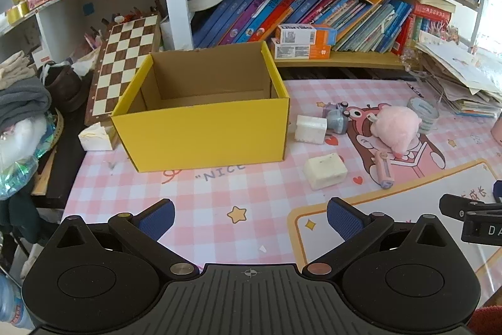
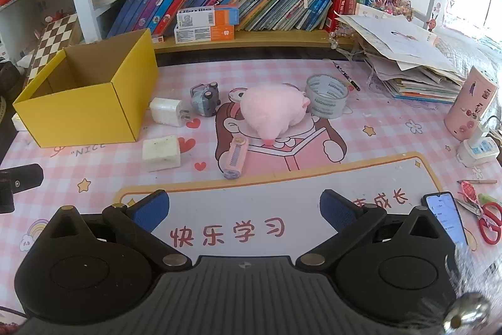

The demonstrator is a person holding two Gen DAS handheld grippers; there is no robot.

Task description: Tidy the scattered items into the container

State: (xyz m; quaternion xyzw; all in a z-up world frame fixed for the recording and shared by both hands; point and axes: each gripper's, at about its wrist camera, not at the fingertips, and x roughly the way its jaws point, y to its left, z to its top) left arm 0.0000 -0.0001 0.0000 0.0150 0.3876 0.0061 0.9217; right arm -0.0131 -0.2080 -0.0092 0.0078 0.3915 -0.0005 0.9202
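A: Yellow cardboard box point(image 1: 200, 134), one, open top, nothing visible inside, sits on the pink checked mat point(image 1: 194, 203) at the left.

B: Loose items?

A: Right of the box: one white charger plug point(image 2: 166, 112), one off-white block point(image 2: 161, 153), one grey toy point(image 2: 204, 99), one pink plush point(image 2: 271, 112), one clear tape roll point(image 2: 328, 96), one pink utility knife point(image 2: 235, 159). Six in all, none in the box. Plush touches the tape roll.

B: Grippers?

A: Two. Left gripper point(image 1: 250, 217) spread wide, holds nothing, hovers in front of the box. Right gripper point(image 2: 244, 209) also wide, nothing held, over the mat's white panel, knife just ahead.

B: Extras?

A: One phone point(image 2: 445, 218), one pair of red scissors point(image 2: 489, 222), far right.
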